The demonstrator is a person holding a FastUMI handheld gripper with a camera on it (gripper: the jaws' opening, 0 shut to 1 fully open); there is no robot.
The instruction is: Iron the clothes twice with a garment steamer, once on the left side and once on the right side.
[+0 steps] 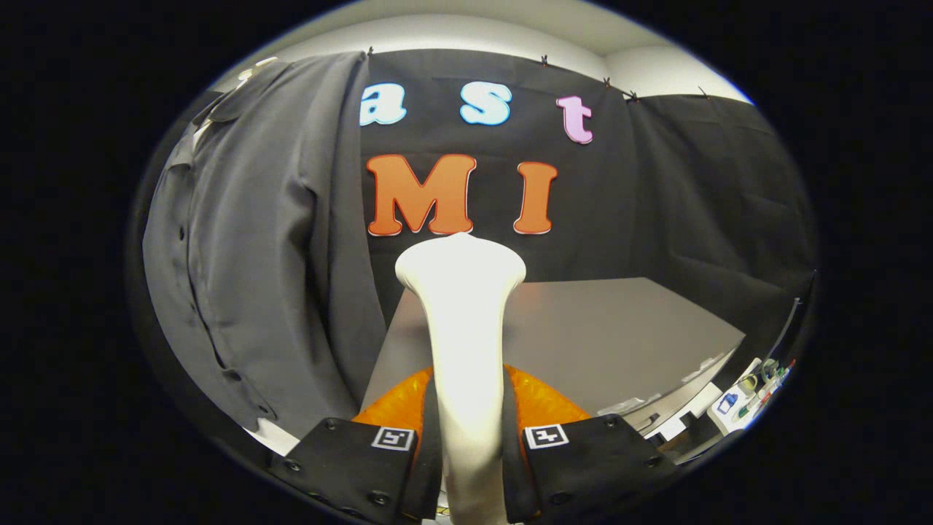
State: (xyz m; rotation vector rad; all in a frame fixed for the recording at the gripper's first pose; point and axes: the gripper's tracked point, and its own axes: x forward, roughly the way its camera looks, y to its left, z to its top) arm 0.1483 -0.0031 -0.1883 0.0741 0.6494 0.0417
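- The gripper (pixel 470 445) holds a white garment steamer (pixel 465 321) upright, its 2 jaws clamped against either side of the steamer's slim neck.
- The steamer's neck rises from between the fingers and flares into a broad, rounded head, which stands beyond the fingertips and in front of the booth's black cloth wall (pixel 656 182).
- An orange part of the steamer's body (pixel 543 401) bulges out on both sides of the neck, just behind the fingers.
- Each finger carries a small square black-and-white marker (pixel 545 436) on its upper face, 1 on either side of the neck.
- A dark grey button-front shirt (pixel 255 255) hangs to the left of the steamer head, well apart from it, its collar at the top and a row of buttons running down its front.
- The shirt's lower edge falls past the near left corner of the grey desk (pixel 619 328), which stretches out behind the steamer toward the cloth wall.
- The steamer head does not touch the shirt; open desk and cloth wall show between them.
- At the desk's far right edge sits a cluster of small items (pixel 751 394), too small and distorted to identify.
- A pale ceiling (pixel 510 25) shows above the cloth wall, which is held up by small clips along its top edge.
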